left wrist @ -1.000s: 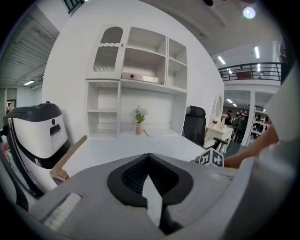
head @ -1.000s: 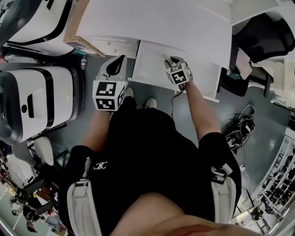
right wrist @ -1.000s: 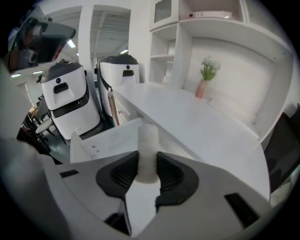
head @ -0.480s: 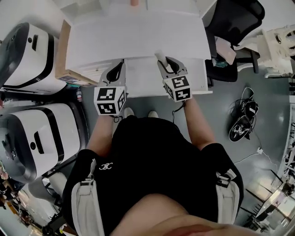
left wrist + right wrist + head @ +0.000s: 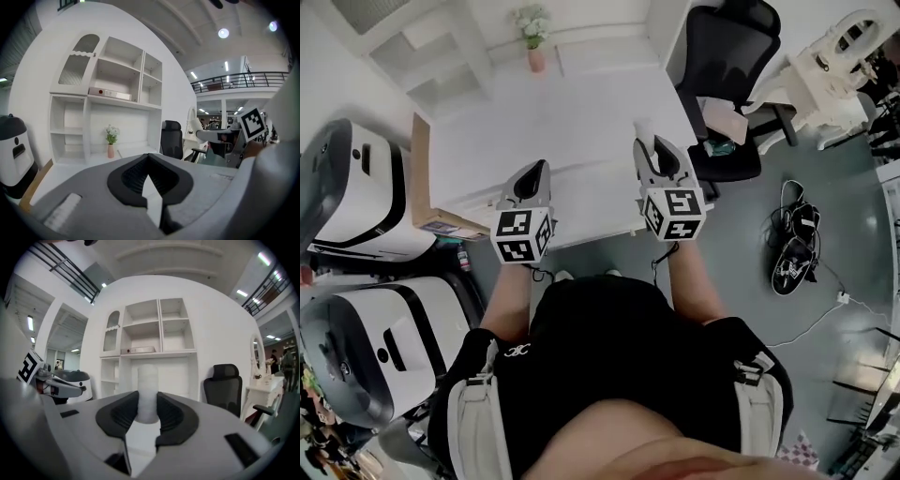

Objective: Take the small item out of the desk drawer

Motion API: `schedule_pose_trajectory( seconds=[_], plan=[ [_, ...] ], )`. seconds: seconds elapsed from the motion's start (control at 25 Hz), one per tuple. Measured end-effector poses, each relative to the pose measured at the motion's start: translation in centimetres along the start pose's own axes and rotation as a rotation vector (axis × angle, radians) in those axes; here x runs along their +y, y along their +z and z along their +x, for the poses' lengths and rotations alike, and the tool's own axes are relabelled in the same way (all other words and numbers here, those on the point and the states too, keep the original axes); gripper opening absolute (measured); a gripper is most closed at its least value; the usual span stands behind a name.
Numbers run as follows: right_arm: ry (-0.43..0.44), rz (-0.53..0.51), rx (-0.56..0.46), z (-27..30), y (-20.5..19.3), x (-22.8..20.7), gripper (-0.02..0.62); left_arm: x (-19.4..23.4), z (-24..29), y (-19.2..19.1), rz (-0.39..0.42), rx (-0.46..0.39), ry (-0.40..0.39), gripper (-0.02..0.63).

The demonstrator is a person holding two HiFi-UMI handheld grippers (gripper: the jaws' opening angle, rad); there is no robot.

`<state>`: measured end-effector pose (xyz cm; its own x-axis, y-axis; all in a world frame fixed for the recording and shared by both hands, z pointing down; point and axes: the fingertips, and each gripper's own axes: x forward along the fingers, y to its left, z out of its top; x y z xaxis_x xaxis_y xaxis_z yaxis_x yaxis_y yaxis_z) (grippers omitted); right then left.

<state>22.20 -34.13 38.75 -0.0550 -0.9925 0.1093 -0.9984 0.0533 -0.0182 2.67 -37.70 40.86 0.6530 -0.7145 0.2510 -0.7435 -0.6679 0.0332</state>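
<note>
White and round-sided, the small item (image 5: 148, 380) sits pinched between the dark pads of the right gripper (image 5: 649, 155), whose jaws are closed on its lower part. Its long axis runs along the jaws, so it sticks out past the fingertips and points toward the shelf unit (image 5: 159, 333). In the head view it hangs over the near right part of the white desk (image 5: 544, 122), clear of the top. No drawer can be made out in any view, so the item looks to be out of it.

The left gripper (image 5: 149, 159) is level with the right one but well apart to the left, with its jaws pressed together on nothing. The right hand alone has the item. Setting it down would likely mean tipping that long axis toward the desk top ahead and below, away from the office chair (image 5: 722, 47).
</note>
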Motion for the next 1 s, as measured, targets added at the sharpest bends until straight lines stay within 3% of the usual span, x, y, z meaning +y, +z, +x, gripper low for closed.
schedule_pose_trajectory(
  seconds=[0.32,1.0],
  plan=[
    [-0.110,0.012,-0.101,-1.4,3.0,-2.9,0.117,1.0,-0.8,3.1,0.014,-0.052,0.030,0.012],
    [-0.049,0.021,-0.135,0.5,4.0,-1.1,0.117,4.0,-2.3,6.1,-0.008,-0.116,0.114,0.012]
  ],
)
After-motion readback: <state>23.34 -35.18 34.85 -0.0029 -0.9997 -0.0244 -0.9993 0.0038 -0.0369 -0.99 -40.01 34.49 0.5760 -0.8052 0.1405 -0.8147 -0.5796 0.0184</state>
